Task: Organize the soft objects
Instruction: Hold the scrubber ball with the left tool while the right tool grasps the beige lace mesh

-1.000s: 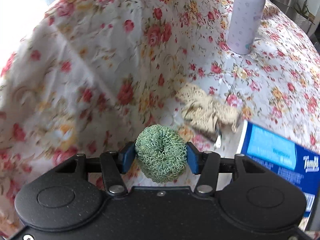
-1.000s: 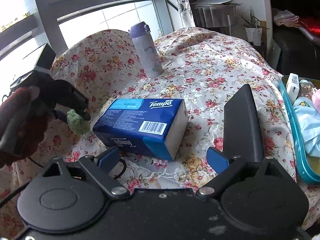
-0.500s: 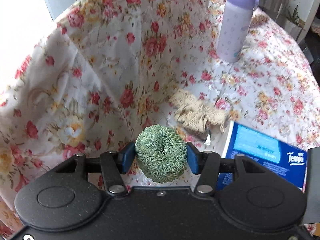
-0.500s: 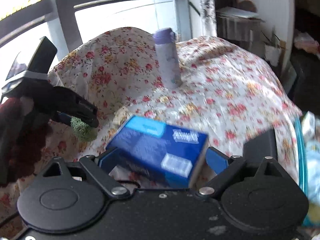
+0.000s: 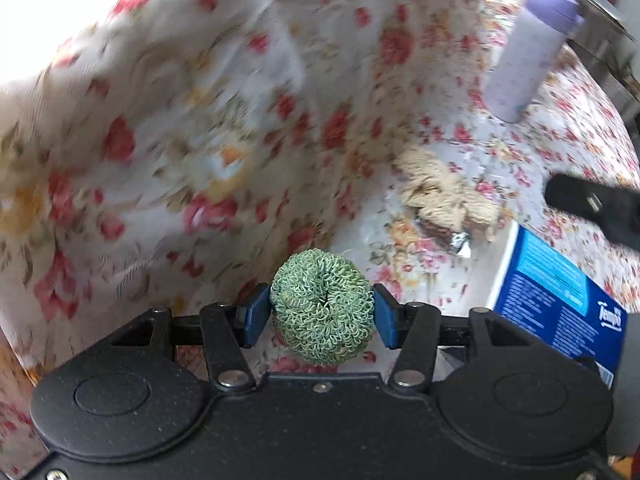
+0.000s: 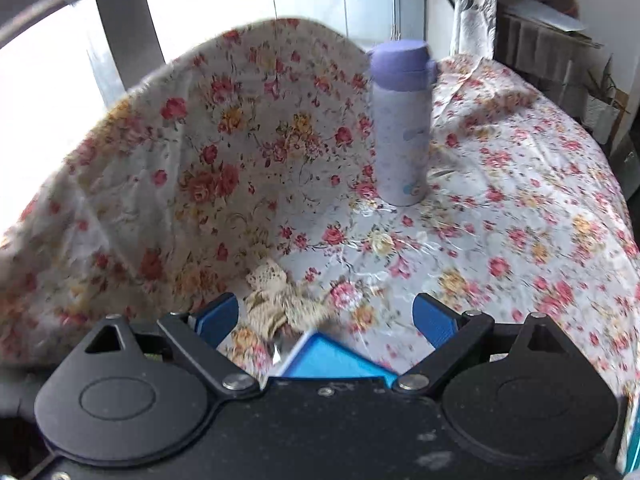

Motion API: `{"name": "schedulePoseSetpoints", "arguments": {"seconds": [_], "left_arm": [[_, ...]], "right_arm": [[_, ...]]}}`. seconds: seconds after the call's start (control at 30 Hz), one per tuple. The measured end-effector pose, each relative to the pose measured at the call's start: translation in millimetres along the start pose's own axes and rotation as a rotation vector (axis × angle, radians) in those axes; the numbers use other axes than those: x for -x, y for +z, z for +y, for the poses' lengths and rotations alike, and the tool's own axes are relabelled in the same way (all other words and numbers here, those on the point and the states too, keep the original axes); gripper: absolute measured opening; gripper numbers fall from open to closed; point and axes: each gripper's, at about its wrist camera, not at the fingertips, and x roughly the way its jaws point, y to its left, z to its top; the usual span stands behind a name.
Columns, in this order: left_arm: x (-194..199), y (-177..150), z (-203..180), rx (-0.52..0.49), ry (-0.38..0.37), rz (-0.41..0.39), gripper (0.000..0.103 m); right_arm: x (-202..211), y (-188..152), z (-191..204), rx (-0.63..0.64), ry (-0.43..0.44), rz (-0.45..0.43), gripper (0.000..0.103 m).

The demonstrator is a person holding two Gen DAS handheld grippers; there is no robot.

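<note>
Left tongs (image 5: 322,314) clenched on green looped scrunchie (image 5: 322,307); blue pads press it from both sides, carried above the floral cloth (image 5: 168,128). Right tongs (image 6: 326,316) spread wide, nothing gripped; a corner of the blue tissue box (image 6: 320,358) lies below the gap. Beige lace scrunchie (image 6: 276,300) on the table, just ahead of right tongs, touching the box's far edge. Purple-capped bottle (image 6: 400,128) upright beyond it, well apart.

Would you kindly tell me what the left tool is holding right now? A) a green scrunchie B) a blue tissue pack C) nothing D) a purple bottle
A: the left tool has its blue pads pressed on either side of the green scrunchie.
</note>
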Motion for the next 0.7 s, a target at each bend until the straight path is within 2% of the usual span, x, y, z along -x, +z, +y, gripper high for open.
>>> {"name": "schedulePoseSetpoints", "arguments": {"seconds": [0.2, 0.3, 0.63, 0.7], "left_arm": [[-10.2, -8.5, 6.2, 0.072, -0.01, 0.055, 0.052], [-9.8, -9.7, 7.7, 0.084, -0.009, 0.049, 0.052], [-10.5, -10.0, 13.5, 0.113, -0.017, 0.046, 0.053], [-12.2, -10.6, 13.6, 0.113, -0.015, 0.044, 0.053]], "right_arm": [[-49.0, 16.0, 15.0, -0.012, -0.001, 0.09, 0.095], [-67.1, 17.1, 18.2, -0.019, -0.017, 0.127, 0.095], [-110.2, 15.8, 43.5, 0.111, -0.068, 0.254, 0.094], [-116.7, 14.4, 45.9, 0.13, -0.084, 0.273, 0.089]]}}
